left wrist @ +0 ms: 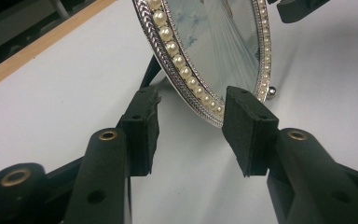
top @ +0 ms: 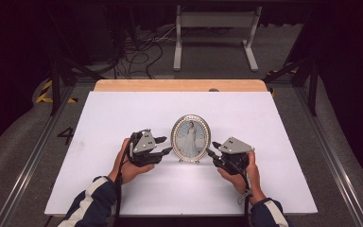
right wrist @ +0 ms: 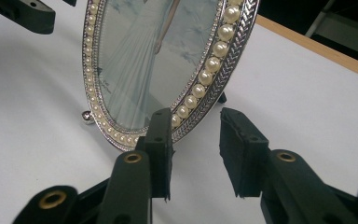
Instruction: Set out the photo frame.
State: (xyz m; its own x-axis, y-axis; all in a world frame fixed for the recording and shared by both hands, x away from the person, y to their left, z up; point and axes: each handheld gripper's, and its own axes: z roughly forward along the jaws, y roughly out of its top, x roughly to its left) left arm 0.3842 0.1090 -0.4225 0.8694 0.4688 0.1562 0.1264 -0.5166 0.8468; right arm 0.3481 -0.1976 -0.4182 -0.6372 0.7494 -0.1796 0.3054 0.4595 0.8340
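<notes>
Upright, the oval picture frame (top: 190,138) faces the person.

A white-topped table (top: 123,118) with a wooden far edge carries an upright oval picture frame (top: 190,138).

upright oval silver photo frame with pearl rim (top: 190,138) stands mid white table top (top: 123,118), sole obstacle there. left gripper (top: 163,145) and right gripper (top: 212,148) flank it closely, jaws parted, frame edge at each jaw gap. open white surface far side, left, right. wooden table edge (top: 179,85) beyond.
</notes>
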